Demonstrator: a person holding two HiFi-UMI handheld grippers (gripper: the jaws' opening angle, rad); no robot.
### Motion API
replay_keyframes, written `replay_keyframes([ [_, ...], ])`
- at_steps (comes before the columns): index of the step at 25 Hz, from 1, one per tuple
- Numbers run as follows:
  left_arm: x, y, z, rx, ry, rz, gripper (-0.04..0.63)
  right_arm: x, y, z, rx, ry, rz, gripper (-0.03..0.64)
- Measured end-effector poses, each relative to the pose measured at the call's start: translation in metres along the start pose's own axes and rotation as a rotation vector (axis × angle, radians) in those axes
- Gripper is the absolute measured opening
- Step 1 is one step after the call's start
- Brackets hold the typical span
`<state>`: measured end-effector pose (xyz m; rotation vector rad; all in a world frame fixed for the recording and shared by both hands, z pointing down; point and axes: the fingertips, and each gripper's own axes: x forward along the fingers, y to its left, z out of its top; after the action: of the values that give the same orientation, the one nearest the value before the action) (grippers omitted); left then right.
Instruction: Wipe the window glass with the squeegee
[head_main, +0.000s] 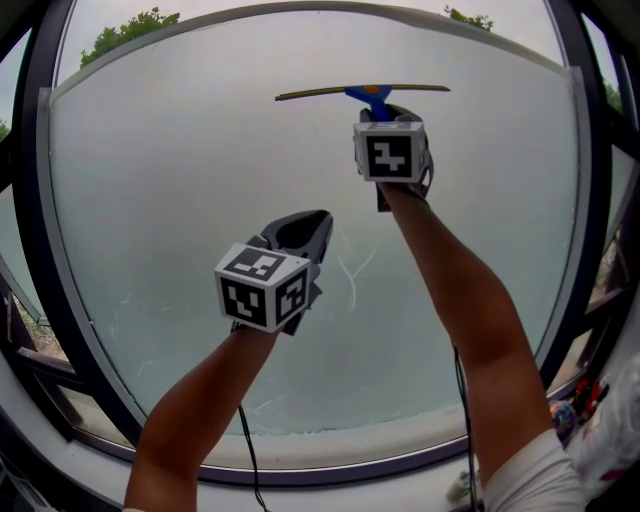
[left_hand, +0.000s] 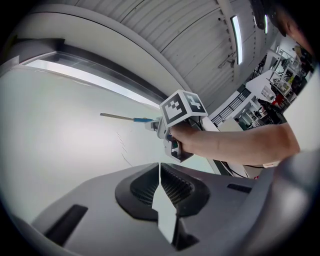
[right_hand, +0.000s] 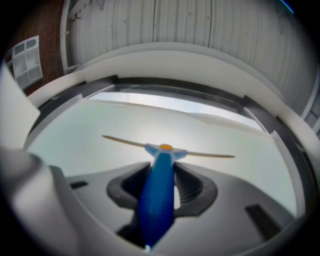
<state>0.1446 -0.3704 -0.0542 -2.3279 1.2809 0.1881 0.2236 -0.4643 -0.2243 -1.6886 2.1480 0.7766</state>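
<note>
While the window glass (head_main: 180, 230) fills nearly the whole head view, ringed by its dark frame (head_main: 40, 250), the squeegee (head_main: 362, 92) sits high on the pane, close under the top edge and a little right of centre. Its thin blade (head_main: 310, 94) lies level, the long axis running side to side, and seems to rest against the glass (contact cannot be confirmed). The blue handle (right_hand: 159, 195) drops straight down from the blade into the right tool (head_main: 385, 110), whose jaws are clamped on it, so a downward pull would run along the handle's own line. Little room remains above the blade. Nearly the full height of the pane lies open below, with wide unwiped margins to either side before the frame. The left tool (head_main: 300, 232) hangs lower and to the left, well apart from the squeegee, its jaws drawn together on nothing. Faint streaks (head_main: 352, 275) mark the glass just to its right.
</note>
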Motion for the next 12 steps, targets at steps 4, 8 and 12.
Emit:
replay_keyframes([
  [4,-0.002,-0.006,-0.001,-0.003,0.007,-0.012,0.034,0.006,-0.017,0.011,-0.019,-0.001,-0.028,0.155],
  [8,-0.001,-0.009,-0.002,0.000,0.014,-0.022,0.034,0.013,-0.032,0.009,0.007,0.033,-0.021,0.155],
  [12,-0.001,-0.012,-0.007,-0.003,0.023,-0.027,0.034,0.013,-0.036,-0.004,0.054,0.060,-0.003,0.155],
])
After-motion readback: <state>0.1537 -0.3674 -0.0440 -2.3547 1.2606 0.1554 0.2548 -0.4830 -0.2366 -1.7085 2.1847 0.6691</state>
